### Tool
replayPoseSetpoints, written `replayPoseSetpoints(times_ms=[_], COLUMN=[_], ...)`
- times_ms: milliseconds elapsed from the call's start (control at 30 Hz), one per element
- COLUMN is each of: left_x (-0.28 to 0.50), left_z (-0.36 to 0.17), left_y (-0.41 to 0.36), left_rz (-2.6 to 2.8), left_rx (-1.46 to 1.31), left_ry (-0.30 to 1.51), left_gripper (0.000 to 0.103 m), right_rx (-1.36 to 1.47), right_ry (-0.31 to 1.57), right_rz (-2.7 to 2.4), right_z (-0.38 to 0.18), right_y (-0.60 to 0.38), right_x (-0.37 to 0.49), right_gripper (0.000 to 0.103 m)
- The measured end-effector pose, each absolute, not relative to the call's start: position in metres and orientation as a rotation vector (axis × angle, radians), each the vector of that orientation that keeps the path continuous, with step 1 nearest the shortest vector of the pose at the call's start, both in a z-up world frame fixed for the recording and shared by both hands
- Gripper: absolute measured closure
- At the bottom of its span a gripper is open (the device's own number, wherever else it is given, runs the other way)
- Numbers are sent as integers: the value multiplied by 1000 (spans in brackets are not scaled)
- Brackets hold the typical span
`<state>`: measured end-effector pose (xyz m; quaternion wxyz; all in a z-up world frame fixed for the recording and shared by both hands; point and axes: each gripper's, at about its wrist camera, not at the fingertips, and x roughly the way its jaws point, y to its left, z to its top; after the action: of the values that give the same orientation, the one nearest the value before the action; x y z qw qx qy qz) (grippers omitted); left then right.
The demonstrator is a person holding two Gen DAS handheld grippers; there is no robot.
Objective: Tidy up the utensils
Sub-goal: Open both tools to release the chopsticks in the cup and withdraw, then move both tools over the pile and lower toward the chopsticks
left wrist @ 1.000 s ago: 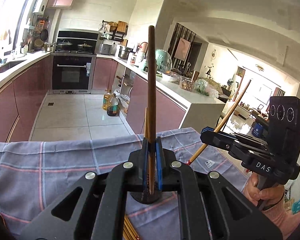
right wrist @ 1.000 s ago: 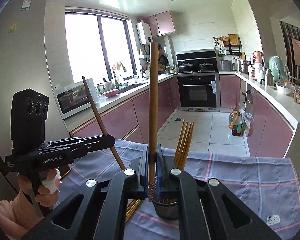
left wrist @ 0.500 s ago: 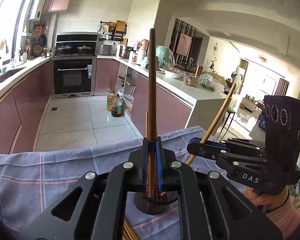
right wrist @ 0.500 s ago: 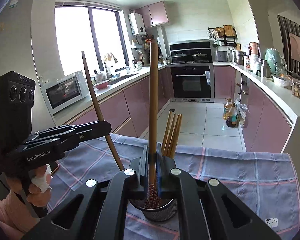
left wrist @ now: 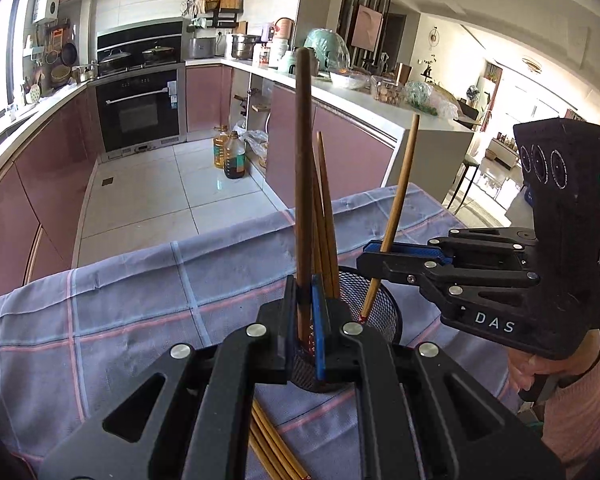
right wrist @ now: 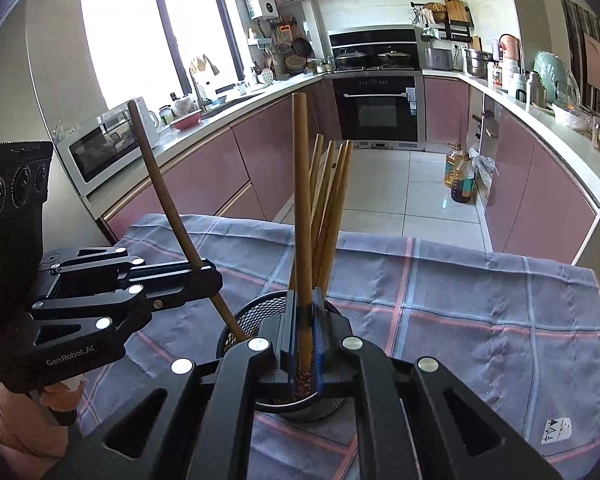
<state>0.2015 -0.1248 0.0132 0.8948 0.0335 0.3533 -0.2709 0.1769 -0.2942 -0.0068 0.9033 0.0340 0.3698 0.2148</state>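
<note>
A black mesh cup (left wrist: 376, 300) (right wrist: 252, 316) stands on a blue checked cloth (left wrist: 140, 300) with several light chopsticks (left wrist: 326, 220) (right wrist: 332, 200) upright in it. My left gripper (left wrist: 305, 292) (right wrist: 204, 276) is shut on a dark brown chopstick (left wrist: 302, 160) (right wrist: 160, 184). The stick's lower end reaches inside the cup. My right gripper (right wrist: 305, 308) (left wrist: 374, 256) is shut on a lighter chopstick (right wrist: 302, 200) (left wrist: 400, 192). That stick's patterned tip also sits within the cup's rim. Both grippers hover right over the cup from opposite sides.
Several loose chopsticks (left wrist: 272, 444) lie on the cloth under my left gripper. The cloth's far edge (right wrist: 420, 244) drops to a tiled kitchen floor. A person's hands (left wrist: 540, 368) (right wrist: 60, 392) grip the handles at the sides.
Both grippers have sunk toward the mesh cup and tilted further down. The two held chopsticks' lower ends now sit inside the cup; the cup looks larger and nearer.
</note>
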Motion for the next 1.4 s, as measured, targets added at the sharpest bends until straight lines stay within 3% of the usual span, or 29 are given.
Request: replayPoseSetpoints(times_ms=[133, 233, 667, 800, 1400], left_x=[214, 219, 179, 157, 106], left_z=[4, 2, 4, -3, -91], left_y=[-129, -128, -82, -62, -33], left_rz=[-549, -538, -461, -431, -403], left_rx=[72, 51, 0, -7, 5], left_ry=[762, 770, 658, 636, 829], left_gripper=[95, 81, 75, 72, 71], right_rx=[86, 96, 77, 41, 13], right_ry=[770, 765, 651, 625, 909], right_rz=[417, 412, 477, 551, 635], right_z=[-13, -15, 6, 7, -89], right_y=[-294, -295, -295, -280, -225], right_x=[183, 183, 138, 107, 77], right_gripper=[95, 89, 73, 63, 62])
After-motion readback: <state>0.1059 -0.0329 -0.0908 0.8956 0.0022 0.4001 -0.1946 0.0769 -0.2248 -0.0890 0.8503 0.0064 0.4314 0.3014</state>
